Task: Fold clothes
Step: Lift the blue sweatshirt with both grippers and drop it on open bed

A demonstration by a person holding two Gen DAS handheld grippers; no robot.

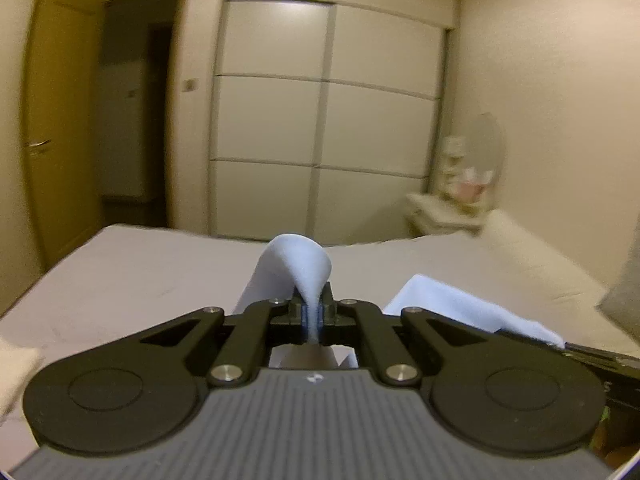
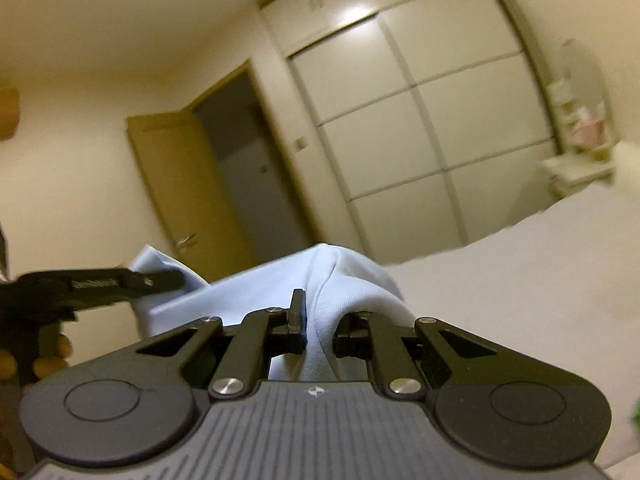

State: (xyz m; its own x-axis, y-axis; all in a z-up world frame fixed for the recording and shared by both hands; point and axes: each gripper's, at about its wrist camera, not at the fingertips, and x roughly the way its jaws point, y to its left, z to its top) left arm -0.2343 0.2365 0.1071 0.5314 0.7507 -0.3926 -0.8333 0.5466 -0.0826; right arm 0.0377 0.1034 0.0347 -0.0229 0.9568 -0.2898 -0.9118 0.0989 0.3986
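A pale blue garment (image 1: 298, 262) is lifted above the white bed (image 1: 132, 280). My left gripper (image 1: 313, 314) is shut on a pinched fold of it; the cloth fans out above the jaws. In the right wrist view the same garment (image 2: 320, 292) drapes between my right gripper's (image 2: 319, 330) fingers, which stand a little apart with cloth bunched in the gap. The left gripper (image 2: 160, 280) shows there from the side at left, clamped on another corner of the garment. The right gripper's edge (image 1: 592, 354) shows in the left wrist view at right.
A white sliding wardrobe (image 1: 324, 120) stands beyond the bed. An open wooden door (image 1: 60, 132) is at left. A small cluttered shelf (image 1: 460, 184) stands in the right corner. A cream cloth (image 1: 16, 364) lies at the bed's near left. A pillow (image 1: 532, 252) is at right.
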